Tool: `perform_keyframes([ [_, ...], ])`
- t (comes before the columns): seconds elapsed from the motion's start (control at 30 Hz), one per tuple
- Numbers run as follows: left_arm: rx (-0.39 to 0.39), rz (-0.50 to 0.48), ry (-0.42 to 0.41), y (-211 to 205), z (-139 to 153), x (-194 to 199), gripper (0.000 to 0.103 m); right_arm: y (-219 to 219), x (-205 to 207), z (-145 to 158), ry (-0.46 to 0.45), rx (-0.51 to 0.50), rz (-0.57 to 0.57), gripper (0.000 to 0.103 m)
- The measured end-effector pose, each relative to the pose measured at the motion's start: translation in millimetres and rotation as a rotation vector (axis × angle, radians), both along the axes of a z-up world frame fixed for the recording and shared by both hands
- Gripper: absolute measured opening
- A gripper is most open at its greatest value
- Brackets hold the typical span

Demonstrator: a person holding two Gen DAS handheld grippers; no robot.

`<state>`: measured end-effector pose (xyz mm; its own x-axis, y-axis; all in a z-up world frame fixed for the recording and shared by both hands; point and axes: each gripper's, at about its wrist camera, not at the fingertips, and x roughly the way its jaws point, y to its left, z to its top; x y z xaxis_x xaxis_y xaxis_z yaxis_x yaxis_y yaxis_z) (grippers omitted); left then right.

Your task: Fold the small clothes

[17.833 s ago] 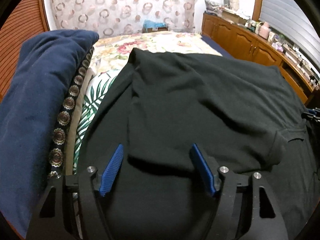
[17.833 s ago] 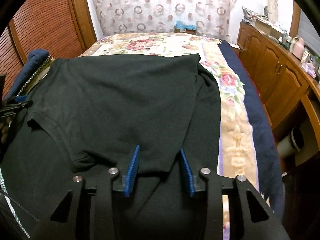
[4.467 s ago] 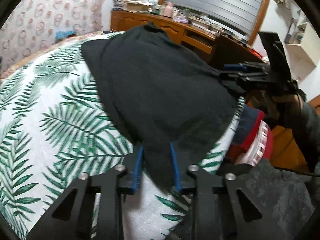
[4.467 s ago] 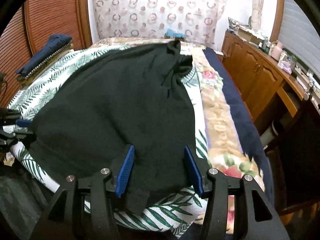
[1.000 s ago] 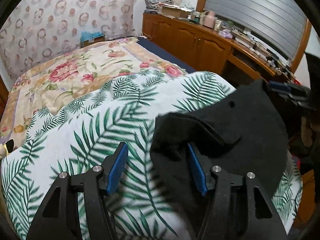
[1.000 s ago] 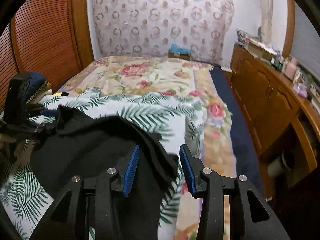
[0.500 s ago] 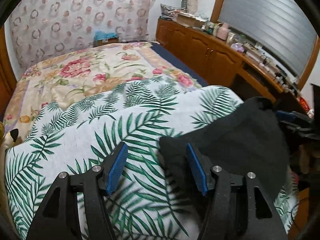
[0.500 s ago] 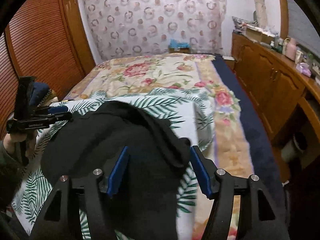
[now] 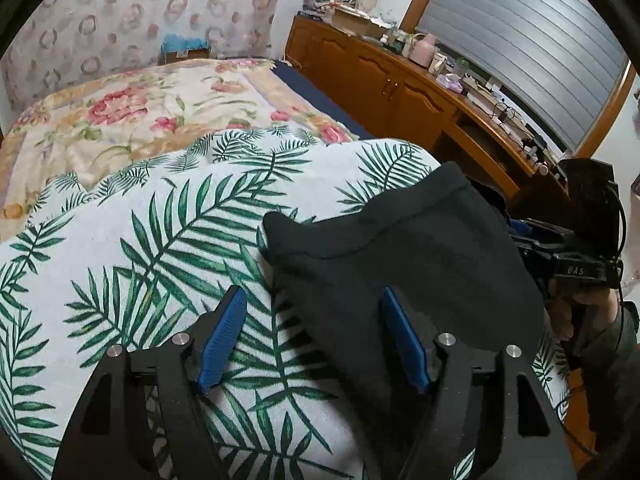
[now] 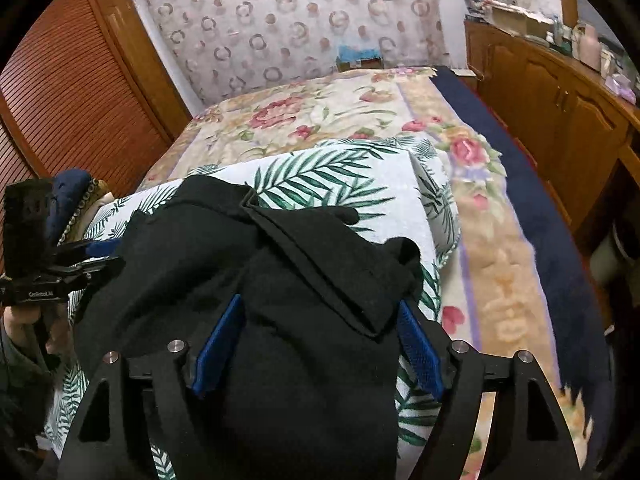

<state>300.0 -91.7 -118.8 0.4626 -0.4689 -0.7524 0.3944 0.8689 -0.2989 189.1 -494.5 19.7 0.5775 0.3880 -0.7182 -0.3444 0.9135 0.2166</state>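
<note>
A black garment [image 9: 420,248] lies folded in a heap on the palm-leaf blanket [image 9: 160,240] near the bed's front edge. My left gripper [image 9: 314,340] hovers at the heap's left edge; its jaws are opening, with only the cloth's border between them, beside the right pad. In the right wrist view the black garment [image 10: 280,280] bulges up between the blue pads of my right gripper [image 10: 320,346]. Those jaws are opening too, and the cloth lies loose between them and drapes over the fingertips. Each view shows the other hand-held gripper at the heap's far side.
A floral bedspread [image 9: 140,112] covers the far half of the bed. Wooden cabinets [image 9: 380,80] with a cluttered top run along the right. A louvred wardrobe door [image 10: 60,100] stands on the left, with folded navy cloth [image 10: 68,188] beside it.
Both pairs of jaws have spread wider, the right one by far the most, letting go of the black cloth. The right gripper has sunk a little toward the heap.
</note>
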Motion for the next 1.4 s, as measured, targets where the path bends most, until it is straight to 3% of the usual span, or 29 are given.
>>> perform_keyframes([
  [0.17,-0.022,-0.021,-0.002,-5.3,1.2,2.0,0.069,3.0,6.9,-4.9,0.002,0.002,0.038,0.075],
  [0.23,-0.039,-0.044,0.000,-8.3,0.4,2.4,0.052,4.4,7.3,-7.3,0.007,0.019,0.053,0.069],
  [0.3,-0.067,-0.061,0.019,-9.7,-0.8,4.0,0.042,4.6,7.4,-9.4,0.006,0.019,0.059,0.067],
  [0.33,-0.074,-0.064,0.023,-9.7,-0.5,5.2,0.032,3.6,7.6,-10.3,0.006,0.023,0.067,0.059],
  [0.43,-0.095,-0.067,0.040,-10.7,0.2,6.8,0.015,7.6,6.6,-12.6,0.009,0.044,0.084,0.042],
  [0.53,-0.095,-0.074,0.008,-12.1,8.5,-1.1,0.013,9.3,2.7,-10.3,-0.006,0.044,0.096,0.027],
  [0.7,-0.125,-0.081,-0.109,-9.0,46.2,-29.8,0.012,16.6,-20.2,12.9,-0.129,-0.026,0.099,0.024],
  [0.87,-0.143,-0.068,-0.227,4.0,85.5,-59.1,0.012,26.4,-43.4,37.2,-0.245,-0.025,0.125,0.023],
  [1.13,-0.142,0.055,-0.392,67.5,136.2,-100.0,0.012,75.6,-54.2,79.5,-0.395,-0.035,0.241,0.023],
  [1.4,-0.090,0.261,-0.497,158.0,157.9,-146.5,0.012,174.5,-27.2,99.6,-0.472,-0.055,0.455,0.023],
])
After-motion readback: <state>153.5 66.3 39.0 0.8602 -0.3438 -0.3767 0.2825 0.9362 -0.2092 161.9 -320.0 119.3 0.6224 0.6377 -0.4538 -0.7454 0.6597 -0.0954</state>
